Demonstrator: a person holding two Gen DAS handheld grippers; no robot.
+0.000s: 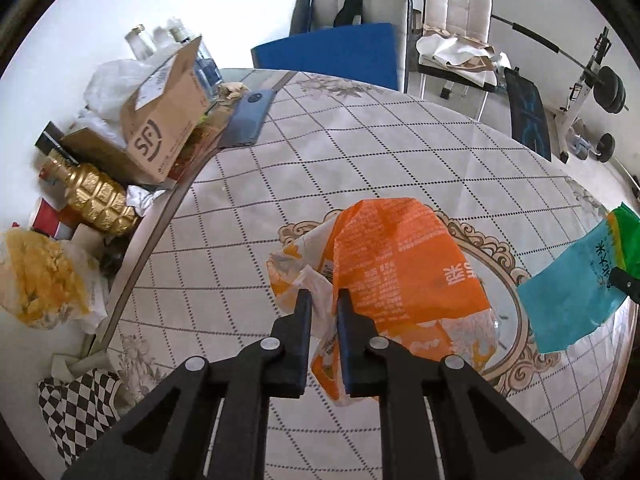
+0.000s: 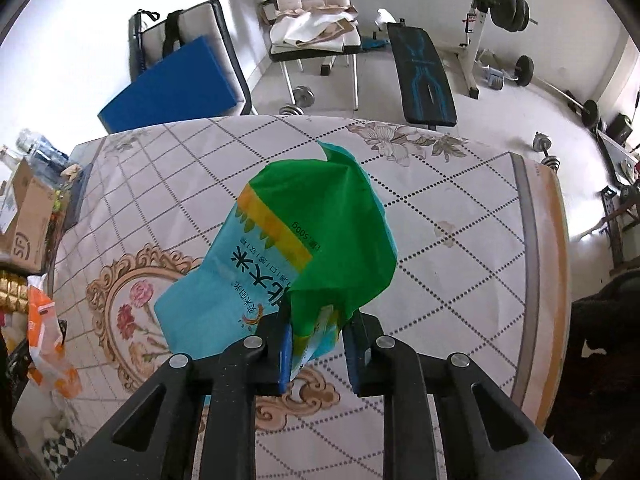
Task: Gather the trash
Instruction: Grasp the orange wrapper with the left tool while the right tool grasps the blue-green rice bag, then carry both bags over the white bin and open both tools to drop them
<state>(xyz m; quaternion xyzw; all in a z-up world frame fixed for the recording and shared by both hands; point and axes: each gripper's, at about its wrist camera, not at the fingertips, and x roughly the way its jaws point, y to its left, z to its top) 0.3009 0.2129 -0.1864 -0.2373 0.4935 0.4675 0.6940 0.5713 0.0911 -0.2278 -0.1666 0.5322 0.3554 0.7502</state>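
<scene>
My left gripper (image 1: 323,300) is shut on a crumpled orange and white wrapper (image 1: 400,272), which hangs above the patterned tablecloth (image 1: 340,160). The same orange wrapper (image 2: 46,336) shows at the left edge of the right wrist view. My right gripper (image 2: 318,316) is shut on a green and light blue rice bag (image 2: 320,232), lifted off the table. That rice bag (image 1: 572,284) also appears at the right edge of the left wrist view, with a black fingertip (image 1: 624,282) of the right gripper on it.
Left of the table lies a heap: a cardboard box (image 1: 160,120), a gold bottle (image 1: 96,196), clear bottles (image 1: 140,40), a yellowish bag (image 1: 44,276). A blue phone (image 1: 248,116) lies at the table's edge. Beyond stand chairs (image 2: 308,4), a blue pad (image 2: 172,84) and a weight bench (image 2: 424,76).
</scene>
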